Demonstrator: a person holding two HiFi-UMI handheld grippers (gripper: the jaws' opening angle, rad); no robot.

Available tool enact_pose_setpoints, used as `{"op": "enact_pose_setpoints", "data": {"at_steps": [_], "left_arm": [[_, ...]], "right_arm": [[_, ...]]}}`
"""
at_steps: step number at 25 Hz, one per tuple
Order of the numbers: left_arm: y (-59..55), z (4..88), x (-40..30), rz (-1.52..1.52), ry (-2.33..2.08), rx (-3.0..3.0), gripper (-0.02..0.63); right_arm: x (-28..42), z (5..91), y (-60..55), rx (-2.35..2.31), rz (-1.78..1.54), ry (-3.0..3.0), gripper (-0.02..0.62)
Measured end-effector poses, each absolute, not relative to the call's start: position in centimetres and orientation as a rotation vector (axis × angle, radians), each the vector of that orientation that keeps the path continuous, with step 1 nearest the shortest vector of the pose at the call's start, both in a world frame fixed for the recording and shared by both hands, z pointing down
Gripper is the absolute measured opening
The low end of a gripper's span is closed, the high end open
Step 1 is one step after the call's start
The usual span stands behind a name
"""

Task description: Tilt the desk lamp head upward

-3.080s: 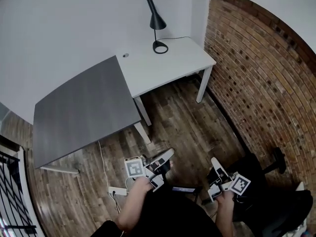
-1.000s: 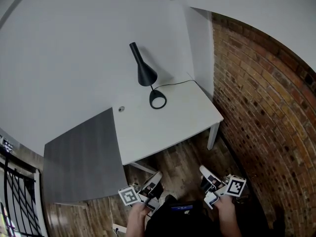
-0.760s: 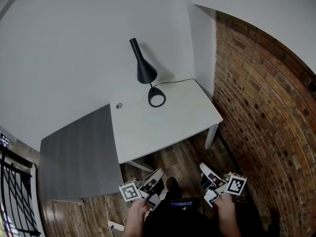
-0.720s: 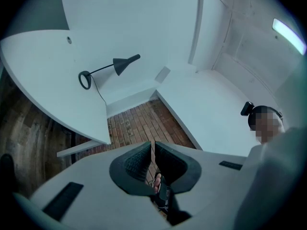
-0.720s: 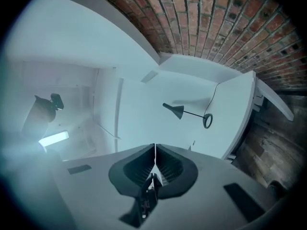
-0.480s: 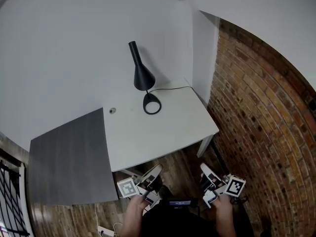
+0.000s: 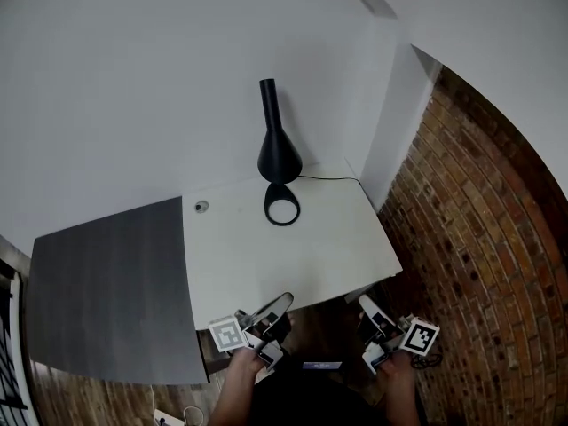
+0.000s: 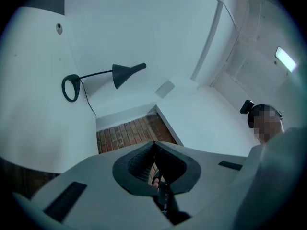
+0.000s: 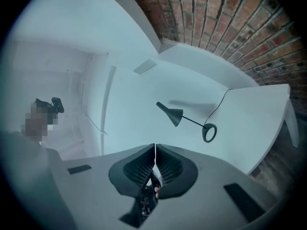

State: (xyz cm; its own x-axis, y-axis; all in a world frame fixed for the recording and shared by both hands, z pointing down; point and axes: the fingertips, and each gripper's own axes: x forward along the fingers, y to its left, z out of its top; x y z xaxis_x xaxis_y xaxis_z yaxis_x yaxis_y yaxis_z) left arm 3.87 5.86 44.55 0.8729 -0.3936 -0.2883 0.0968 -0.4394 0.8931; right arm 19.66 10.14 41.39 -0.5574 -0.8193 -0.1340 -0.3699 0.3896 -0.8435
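Note:
A black desk lamp [image 7: 278, 153] with a cone-shaped head stands on a ring base [image 7: 282, 209] at the back of the white desk [image 7: 328, 247]. Its head points down, and a thin cord runs off toward the wall corner. The left gripper view shows the lamp [image 8: 122, 73] far off, and so does the right gripper view, where the lamp [image 9: 172, 114] is small. My left gripper [image 7: 280, 302] and right gripper [image 7: 365, 304] are held low at the desk's near edge, well short of the lamp. Both are shut with nothing between the jaws.
A dark grey desk [image 7: 98, 282] adjoins the white one on the left. A brick wall [image 7: 479, 238] runs along the right, and a white wall stands behind the lamp. A small round grommet [image 7: 201, 207] sits in the white desk's back left corner.
The view has closed in on the white desk, so the lamp now looks nearer and more centred. Both grippers stay low and shut at the desk's near edge.

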Motion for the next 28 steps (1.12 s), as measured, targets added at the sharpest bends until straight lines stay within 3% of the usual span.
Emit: {"op": "enact_pose_setpoints", "data": {"at_steps": [14, 28], "left_arm": [[-1.1, 46.7, 1.0, -0.573, -0.296, 1.888, 0.014], [-9.3, 45.9, 2.4, -0.545, -0.591, 1.989, 0.014]], "right_arm": [[15.8, 42.9, 2.3, -0.989, -1.182, 2.163, 0.015], [17.5, 42.8, -9.9, -0.668, -1.291, 2.211, 0.015]]}}
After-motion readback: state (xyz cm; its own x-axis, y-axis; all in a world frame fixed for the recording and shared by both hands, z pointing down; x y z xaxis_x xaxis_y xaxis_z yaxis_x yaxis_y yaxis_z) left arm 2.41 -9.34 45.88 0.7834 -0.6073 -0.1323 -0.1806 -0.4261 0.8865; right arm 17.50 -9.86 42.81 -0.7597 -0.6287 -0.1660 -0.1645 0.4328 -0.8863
